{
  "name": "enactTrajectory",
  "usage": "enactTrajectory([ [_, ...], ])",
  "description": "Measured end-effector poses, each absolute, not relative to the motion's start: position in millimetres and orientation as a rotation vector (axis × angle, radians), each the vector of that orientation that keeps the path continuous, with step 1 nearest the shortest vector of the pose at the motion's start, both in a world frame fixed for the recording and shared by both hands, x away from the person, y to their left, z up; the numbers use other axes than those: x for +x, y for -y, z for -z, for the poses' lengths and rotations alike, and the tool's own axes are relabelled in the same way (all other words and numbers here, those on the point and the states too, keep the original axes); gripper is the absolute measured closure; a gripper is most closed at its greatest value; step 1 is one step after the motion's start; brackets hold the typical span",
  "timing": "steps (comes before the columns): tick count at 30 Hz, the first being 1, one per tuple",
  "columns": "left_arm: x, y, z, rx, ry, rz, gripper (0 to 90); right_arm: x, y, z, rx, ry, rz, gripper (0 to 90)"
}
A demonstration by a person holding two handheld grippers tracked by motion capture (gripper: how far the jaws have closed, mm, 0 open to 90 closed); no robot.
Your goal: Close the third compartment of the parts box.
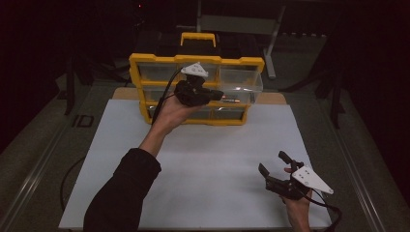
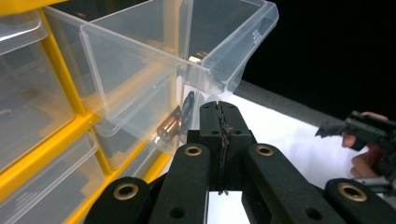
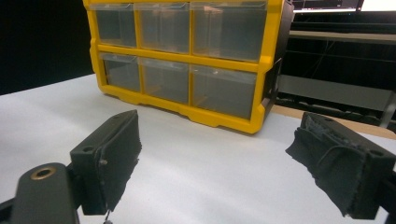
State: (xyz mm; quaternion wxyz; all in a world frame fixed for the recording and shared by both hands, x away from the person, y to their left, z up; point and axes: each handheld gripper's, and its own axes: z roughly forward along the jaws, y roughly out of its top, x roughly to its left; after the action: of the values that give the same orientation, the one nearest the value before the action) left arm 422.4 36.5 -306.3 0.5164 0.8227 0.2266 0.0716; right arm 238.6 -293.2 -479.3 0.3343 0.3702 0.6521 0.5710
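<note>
Two tongs are at work: the left tongs (image 2: 222, 122) are pressed together with nothing between them, just below the pulled-out clear drawer (image 2: 187, 51) of the yellow organizer (image 1: 196, 89) on the worktop (image 1: 208, 164). The right tongs (image 3: 233, 163) stand spread, well apart from it.

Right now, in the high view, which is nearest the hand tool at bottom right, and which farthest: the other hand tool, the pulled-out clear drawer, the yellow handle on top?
1. Left gripper, up at the cabinet front.
2. Clear drawer, just behind it, sticking out.
3. Yellow handle, atop the cabinet, farthest from the right gripper.
</note>
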Motion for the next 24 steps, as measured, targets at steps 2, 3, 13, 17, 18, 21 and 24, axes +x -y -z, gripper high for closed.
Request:
enactTrajectory([
  [2,425,-33,307,1.972,-0.553,-0.171,90.0,239,293,479,0.966,-1.702,-1.490,13.7],
  [3,426,-33,307,1.969,-0.557,-0.168,90.0,239,293,479,0.966,-1.702,-1.491,13.7],
  [13,430,-22,302,1.972,-0.564,-0.186,90.0,239,294,479,0.966,-1.699,-1.490,13.7],
  [17,434,-20,301,1.978,-0.576,-0.197,90.0,239,294,479,0.968,-1.699,-1.490,13.7],
  [18,437,-18,302,1.977,-0.589,-0.205,90.0,239,294,479,0.967,-1.699,-1.490,13.7],
  [21,441,-16,303,1.967,-0.612,-0.213,90.0,239,295,479,0.969,-1.696,-1.493,13.7],
  [24,445,-13,304,1.964,-0.629,-0.225,90.0,239,295,479,0.969,-1.696,-1.496,13.7],
])
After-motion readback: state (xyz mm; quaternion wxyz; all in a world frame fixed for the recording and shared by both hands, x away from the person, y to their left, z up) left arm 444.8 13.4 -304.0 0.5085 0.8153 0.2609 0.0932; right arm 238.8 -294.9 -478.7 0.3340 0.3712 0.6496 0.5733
